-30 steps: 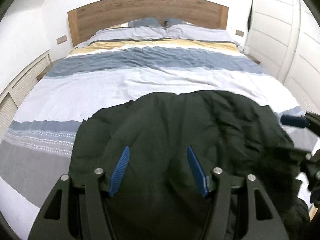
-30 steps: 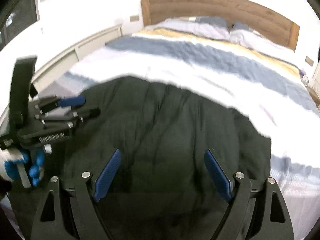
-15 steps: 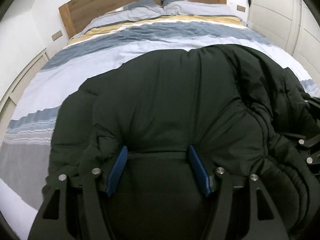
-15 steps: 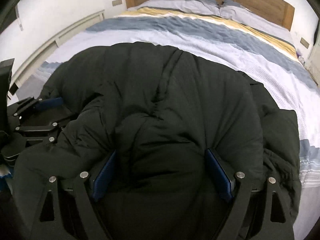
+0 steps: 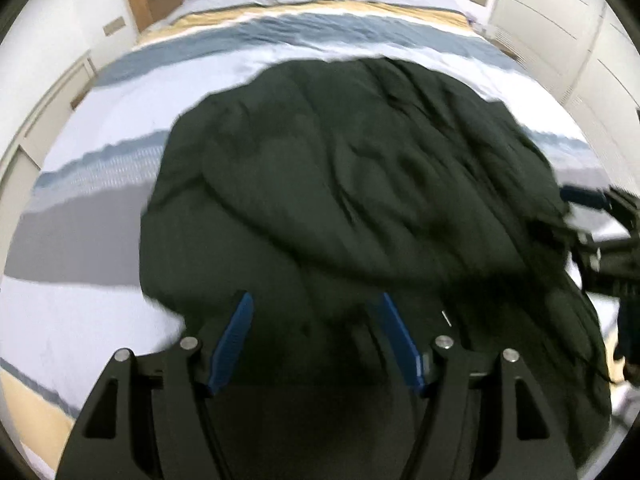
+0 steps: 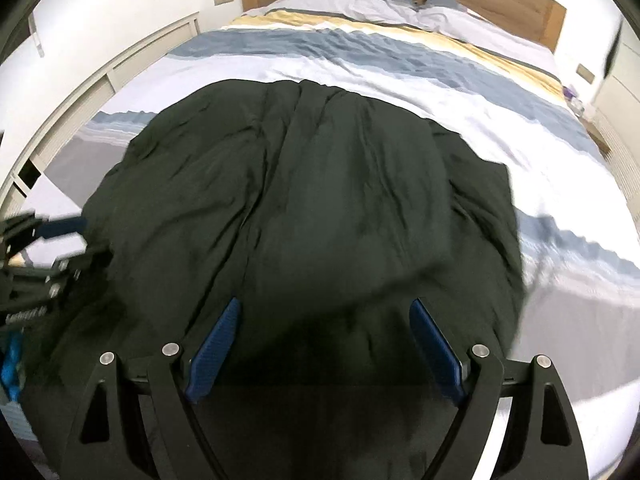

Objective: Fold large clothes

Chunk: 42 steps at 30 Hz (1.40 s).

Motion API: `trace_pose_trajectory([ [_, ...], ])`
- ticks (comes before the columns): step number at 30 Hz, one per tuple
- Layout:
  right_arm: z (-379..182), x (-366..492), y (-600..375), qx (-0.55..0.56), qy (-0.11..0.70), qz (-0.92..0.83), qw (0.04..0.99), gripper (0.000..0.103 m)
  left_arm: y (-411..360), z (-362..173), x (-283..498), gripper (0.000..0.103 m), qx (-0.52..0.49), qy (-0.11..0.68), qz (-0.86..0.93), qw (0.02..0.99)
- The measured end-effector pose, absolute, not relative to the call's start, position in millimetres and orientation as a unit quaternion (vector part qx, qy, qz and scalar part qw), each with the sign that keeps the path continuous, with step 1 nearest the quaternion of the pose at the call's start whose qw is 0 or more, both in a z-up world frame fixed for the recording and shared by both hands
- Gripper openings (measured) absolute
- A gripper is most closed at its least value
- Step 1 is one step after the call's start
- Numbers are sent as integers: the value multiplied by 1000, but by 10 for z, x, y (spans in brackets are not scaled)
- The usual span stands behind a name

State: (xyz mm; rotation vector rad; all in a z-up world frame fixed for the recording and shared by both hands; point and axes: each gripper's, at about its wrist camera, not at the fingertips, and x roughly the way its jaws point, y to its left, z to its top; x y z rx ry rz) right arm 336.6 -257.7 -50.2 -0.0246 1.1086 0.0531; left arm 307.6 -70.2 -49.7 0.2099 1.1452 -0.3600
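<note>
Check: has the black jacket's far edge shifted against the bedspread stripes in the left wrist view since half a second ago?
Yes. The black jacket edge has dropped back from the blue stripe toward the camera, with white bedspread between them.

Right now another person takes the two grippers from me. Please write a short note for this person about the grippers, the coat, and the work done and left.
Left gripper: jaws apart and just opening; black coat lies below them, not pinched.
Right gripper: jaws wide, nothing pinched, over the same coat.
Coat: bunched in a puffy heap at the foot of the striped bed.
Done: no neat fold shows.
Left: spread it flat, fold sleeves in, then fold the body.
</note>
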Motion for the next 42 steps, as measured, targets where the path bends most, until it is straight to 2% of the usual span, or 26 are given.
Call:
trace_pose_trajectory([
  [11,-320,2356,-2751,-19,577,-5,817,86,-343,-498,2295,65,133,554,-171,804],
  [14,-348,2075,-2867,-9,597,-16,802,96,-123,-468,2209,69,125,559,-165,803],
  [16,-353,1863,-2960,8,609,-20,793,99,94,-416,2164,74,106,558,-161,807],
  [21,-338,1332,-3211,37,629,-34,776,102,773,-455,2117,78,63,577,-117,806],
  [30,-589,670,-3696,141,652,-48,744,102,1968,-828,2048,79,-9,628,-31,777],
  [42,-1363,278,-3872,251,682,-42,686,102,2467,-1566,1787,79,-188,690,-77,694],
])
